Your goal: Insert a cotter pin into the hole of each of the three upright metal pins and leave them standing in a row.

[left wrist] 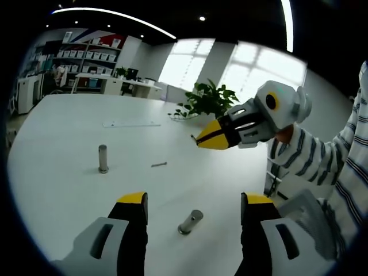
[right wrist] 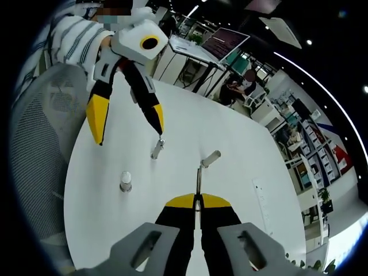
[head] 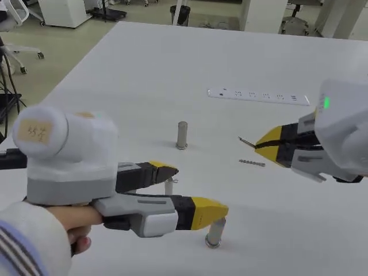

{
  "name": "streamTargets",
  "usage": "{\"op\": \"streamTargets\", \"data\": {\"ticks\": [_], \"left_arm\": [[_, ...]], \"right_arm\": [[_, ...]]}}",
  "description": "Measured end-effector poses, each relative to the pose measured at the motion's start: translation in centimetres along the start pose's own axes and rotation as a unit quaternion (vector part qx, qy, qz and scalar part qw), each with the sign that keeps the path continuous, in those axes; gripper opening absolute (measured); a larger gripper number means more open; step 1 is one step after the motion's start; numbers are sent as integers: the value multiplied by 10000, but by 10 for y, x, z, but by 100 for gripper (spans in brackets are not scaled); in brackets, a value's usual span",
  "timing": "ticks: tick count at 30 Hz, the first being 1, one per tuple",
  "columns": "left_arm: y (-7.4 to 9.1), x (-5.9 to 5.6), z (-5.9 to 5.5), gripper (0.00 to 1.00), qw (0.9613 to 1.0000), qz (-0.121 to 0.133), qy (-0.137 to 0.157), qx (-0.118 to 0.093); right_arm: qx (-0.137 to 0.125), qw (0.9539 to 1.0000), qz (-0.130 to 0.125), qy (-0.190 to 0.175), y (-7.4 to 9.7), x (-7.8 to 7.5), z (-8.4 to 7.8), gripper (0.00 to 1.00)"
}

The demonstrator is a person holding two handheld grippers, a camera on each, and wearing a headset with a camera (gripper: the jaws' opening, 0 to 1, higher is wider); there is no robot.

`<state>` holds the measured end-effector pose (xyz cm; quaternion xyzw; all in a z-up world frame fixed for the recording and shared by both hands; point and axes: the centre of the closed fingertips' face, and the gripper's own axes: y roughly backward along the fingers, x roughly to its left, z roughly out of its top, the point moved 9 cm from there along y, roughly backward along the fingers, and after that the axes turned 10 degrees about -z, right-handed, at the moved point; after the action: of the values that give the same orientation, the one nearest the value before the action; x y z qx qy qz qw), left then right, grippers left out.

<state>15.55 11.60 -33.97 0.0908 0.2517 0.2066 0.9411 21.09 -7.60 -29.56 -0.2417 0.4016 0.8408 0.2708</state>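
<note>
Well, head view: my left gripper (head: 198,190) gapes wide, nearer me than the far pin (head: 182,135); my right gripper (head: 260,142), right of that pin, pinches a cotter pin (head: 246,140). Left gripper view: a second pin (left wrist: 190,221) sits between my jaws. Right gripper view: the cotter pin (right wrist: 198,181) points toward the far pin (right wrist: 210,158).

open-plan office; white worktable (head: 144,69), wheeled chairs (head: 12,17), shelves of bins (left wrist: 86,54), potted plant (left wrist: 207,100) by big windows (left wrist: 184,63)

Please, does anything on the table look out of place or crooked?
A loose cotter pin lies flat on the table, beside the right gripper, which is shut on a second cotter pin. The far metal pin, middle metal pin and near metal pin stand upright but make a bent line, not a straight row.
</note>
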Motion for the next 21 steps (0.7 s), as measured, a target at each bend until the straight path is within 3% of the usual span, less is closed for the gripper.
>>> {"op": "streamTargets", "data": {"ticks": [21], "left_arm": [[-11, -3, 13, 48, 9990, -388, 159, -158]], "right_arm": [[-377, 9986, -190, 305, 15, 30, 18, 0]]}}
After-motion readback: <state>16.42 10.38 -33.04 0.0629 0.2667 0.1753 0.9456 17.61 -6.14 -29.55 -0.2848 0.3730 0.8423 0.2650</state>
